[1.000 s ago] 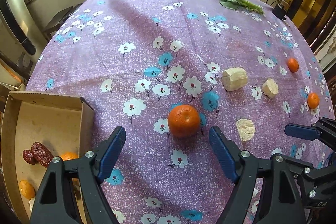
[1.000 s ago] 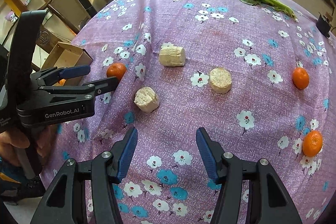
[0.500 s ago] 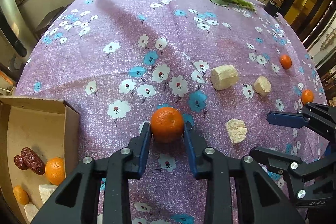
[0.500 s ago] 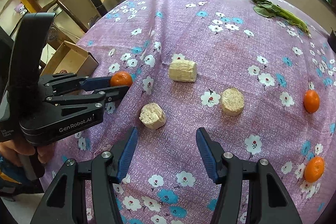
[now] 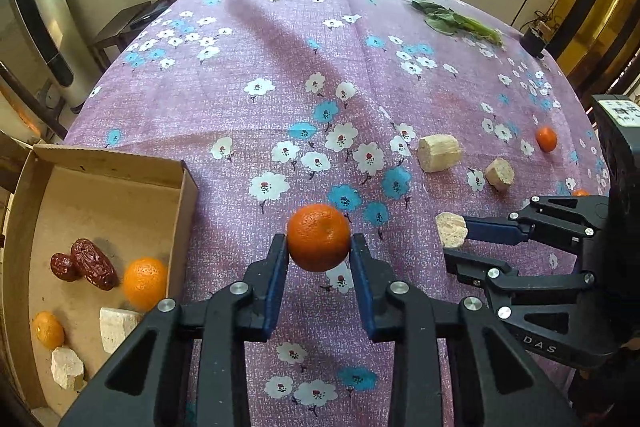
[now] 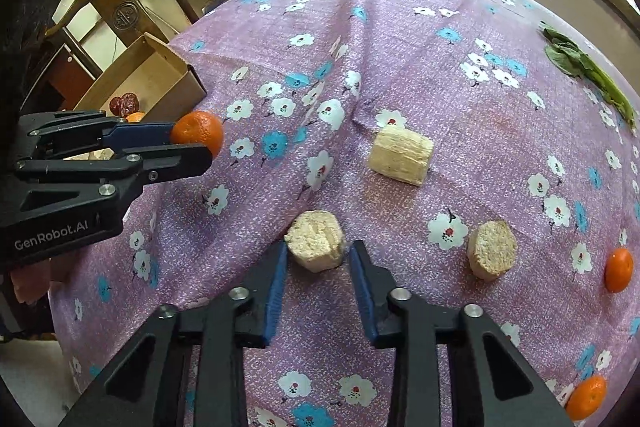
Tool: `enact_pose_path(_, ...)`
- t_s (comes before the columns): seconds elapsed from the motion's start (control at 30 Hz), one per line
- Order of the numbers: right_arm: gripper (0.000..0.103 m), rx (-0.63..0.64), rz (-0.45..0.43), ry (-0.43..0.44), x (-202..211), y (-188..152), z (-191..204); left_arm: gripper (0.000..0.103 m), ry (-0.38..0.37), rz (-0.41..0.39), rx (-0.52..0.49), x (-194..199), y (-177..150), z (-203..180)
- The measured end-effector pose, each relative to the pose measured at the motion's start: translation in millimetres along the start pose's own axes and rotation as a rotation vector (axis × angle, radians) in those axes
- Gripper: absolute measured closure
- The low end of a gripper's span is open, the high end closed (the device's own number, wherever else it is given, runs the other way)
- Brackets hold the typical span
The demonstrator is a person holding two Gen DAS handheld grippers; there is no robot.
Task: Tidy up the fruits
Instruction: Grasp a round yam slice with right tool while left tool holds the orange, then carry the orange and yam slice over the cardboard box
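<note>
**Both grippers loaded, box part-filled, several pieces left on cloth**

Landmark = the cardboard box (image 5: 188, 195), sitting at the table edge on the left side of the purple floral cloth (image 5: 280, 67).

Left gripper (image 5: 319, 259): jaws closed tight on a tangerine (image 5: 319, 242), pads pressing both sides. It sits just right of the box's near wall; looks barely lifted off the cloth, can't say for sure.

Right gripper (image 6: 317, 259): jaws have just been closing, now down around a pale cut chunk (image 6: 316, 246), prob. sugarcane or similar. Pads at both its sides, looks gripped. This chunk is further right of the box than the tangerine.

Done so far, judging by box contents: two red dates (image 5: 86, 267), two oranges (image 5: 145, 283) and two pale chunks (image 5: 116, 323) already inside.

Left to do, by my read:
- drop the held tangerine into the box, short carry left
- bring the held chunk over, longer carry
- two more pale chunks (image 6: 401, 155) lie well right of the box, untouched
- two small tangerines (image 6: 619, 269) at the far right cloth edge, farthest from the box
- green leafy veg (image 6: 588, 71) at the far corner; not fruit, likely stays

Roughly halfway: about as many pieces out as in.
</note>
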State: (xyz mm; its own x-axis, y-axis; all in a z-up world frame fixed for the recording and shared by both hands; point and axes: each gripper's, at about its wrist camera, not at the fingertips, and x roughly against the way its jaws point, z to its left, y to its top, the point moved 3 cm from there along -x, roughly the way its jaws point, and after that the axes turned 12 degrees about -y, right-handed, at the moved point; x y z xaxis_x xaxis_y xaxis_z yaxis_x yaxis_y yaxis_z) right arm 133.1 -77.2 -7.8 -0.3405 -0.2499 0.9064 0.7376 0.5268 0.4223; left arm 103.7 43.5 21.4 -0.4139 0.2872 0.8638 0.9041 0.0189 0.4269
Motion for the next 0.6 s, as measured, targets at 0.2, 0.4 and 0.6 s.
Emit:
enact_pose_path(0.2,0.071,-0.096,0.000,0.010,14,-14,-11,0.073,0.022,-0.022,-0.016,12,-7,-6)
enact_pose_path(0.4,0.071,-0.220,-0.010,-0.009,28,-30,-26,0.073,0.025,-0.037,-0.029,21,-11,-11)
enact_pose_path(0.6,0.071,-0.260,-0.021,-0.048,46,-43,-31,0.073,0.023,-0.055,-0.045,32,-17,-19)
